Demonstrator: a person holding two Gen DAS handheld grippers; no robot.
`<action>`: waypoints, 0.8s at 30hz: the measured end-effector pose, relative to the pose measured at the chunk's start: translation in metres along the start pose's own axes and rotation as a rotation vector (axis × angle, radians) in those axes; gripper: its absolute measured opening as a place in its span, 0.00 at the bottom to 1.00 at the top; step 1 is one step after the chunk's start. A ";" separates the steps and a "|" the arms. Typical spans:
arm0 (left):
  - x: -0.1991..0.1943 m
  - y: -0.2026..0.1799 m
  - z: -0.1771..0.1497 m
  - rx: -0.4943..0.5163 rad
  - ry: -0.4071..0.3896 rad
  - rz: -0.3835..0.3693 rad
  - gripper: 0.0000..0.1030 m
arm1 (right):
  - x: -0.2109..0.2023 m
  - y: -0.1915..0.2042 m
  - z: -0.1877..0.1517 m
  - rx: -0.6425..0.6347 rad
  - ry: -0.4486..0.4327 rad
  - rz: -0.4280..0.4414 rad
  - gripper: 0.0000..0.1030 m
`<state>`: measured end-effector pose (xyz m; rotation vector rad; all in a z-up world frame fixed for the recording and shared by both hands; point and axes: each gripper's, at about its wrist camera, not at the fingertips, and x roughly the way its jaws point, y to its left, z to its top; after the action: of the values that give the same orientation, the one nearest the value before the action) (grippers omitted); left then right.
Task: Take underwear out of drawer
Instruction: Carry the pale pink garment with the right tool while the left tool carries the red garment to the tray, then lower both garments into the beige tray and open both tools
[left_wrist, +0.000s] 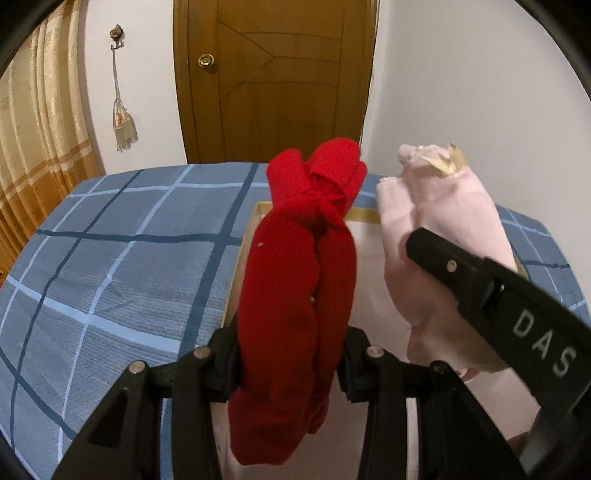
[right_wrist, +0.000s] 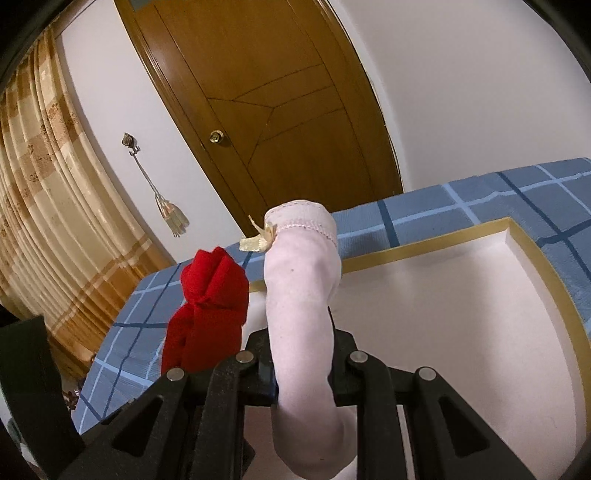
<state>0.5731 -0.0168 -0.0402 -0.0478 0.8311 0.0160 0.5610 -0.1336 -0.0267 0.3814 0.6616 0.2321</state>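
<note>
My left gripper (left_wrist: 290, 354) is shut on a rolled red underwear (left_wrist: 299, 280) and holds it up above the white box-like drawer (left_wrist: 255, 221). My right gripper (right_wrist: 304, 365) is shut on a rolled pale pink underwear (right_wrist: 303, 295) with a small cream bow, held above the same drawer (right_wrist: 480, 295). The pink roll (left_wrist: 443, 236) and the right gripper's finger show at the right of the left wrist view. The red roll (right_wrist: 207, 302) shows at the left of the right wrist view. The drawer's white bottom shows bare.
The drawer has a gold rim and lies on a bed with a blue checked cover (left_wrist: 110, 258). Behind it are a brown wooden door (left_wrist: 273, 74), a white wall and a gold curtain (left_wrist: 33, 147) at the left with a hanging tassel.
</note>
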 end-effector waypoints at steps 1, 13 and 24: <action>0.002 -0.001 -0.001 0.003 0.006 0.003 0.39 | 0.003 -0.001 0.000 0.004 0.012 0.007 0.20; 0.002 0.001 0.000 -0.031 -0.017 -0.019 0.61 | 0.010 0.008 0.002 -0.043 0.045 0.014 0.34; -0.054 -0.004 0.000 0.014 -0.306 0.108 0.99 | -0.041 -0.002 0.004 0.011 -0.202 0.041 0.62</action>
<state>0.5371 -0.0210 -0.0003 0.0131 0.5270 0.1168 0.5324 -0.1502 -0.0027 0.4233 0.4573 0.2258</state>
